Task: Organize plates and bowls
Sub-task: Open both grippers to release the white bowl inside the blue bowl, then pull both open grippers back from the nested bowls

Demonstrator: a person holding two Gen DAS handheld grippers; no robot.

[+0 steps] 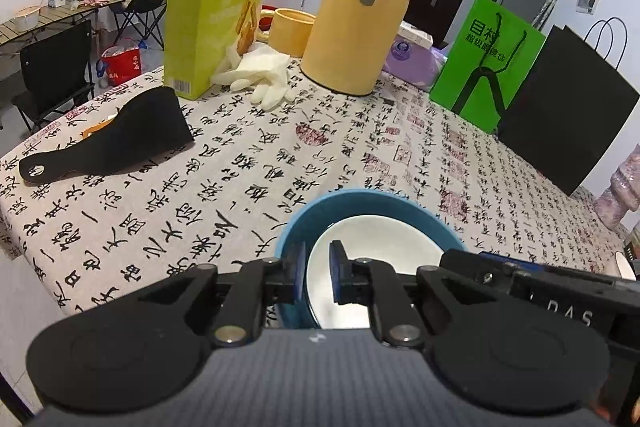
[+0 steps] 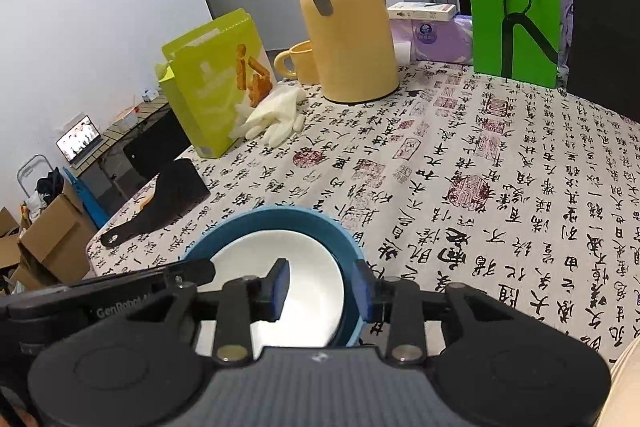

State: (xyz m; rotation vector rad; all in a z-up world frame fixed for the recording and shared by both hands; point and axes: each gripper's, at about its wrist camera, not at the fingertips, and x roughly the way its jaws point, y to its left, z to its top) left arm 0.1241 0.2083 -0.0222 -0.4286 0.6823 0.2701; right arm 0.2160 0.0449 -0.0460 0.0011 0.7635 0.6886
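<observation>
A blue bowl (image 1: 360, 199) (image 2: 280, 215) stands on the script-printed tablecloth (image 1: 240, 163) with a white dish (image 1: 380, 247) (image 2: 280, 251) nested inside it. My left gripper (image 1: 318, 273) is shut on the left rim of the white dish, and its outer pad sits against the blue wall. My right gripper (image 2: 321, 287) straddles the bowl's right side. One pad hovers over the white dish, the other is outside the blue wall, and neither presses, so it is open. The near part of both dishes is hidden behind the gripper bodies.
Farther back stand a yellow thermos (image 1: 356, 19), a yellow mug (image 1: 290, 29), an opened green box (image 1: 208, 23), white gloves (image 1: 260, 75), a green bag (image 1: 486, 63) and a black bag (image 1: 568, 107). A black paddle-shaped object (image 1: 120, 139) lies by the table's left edge.
</observation>
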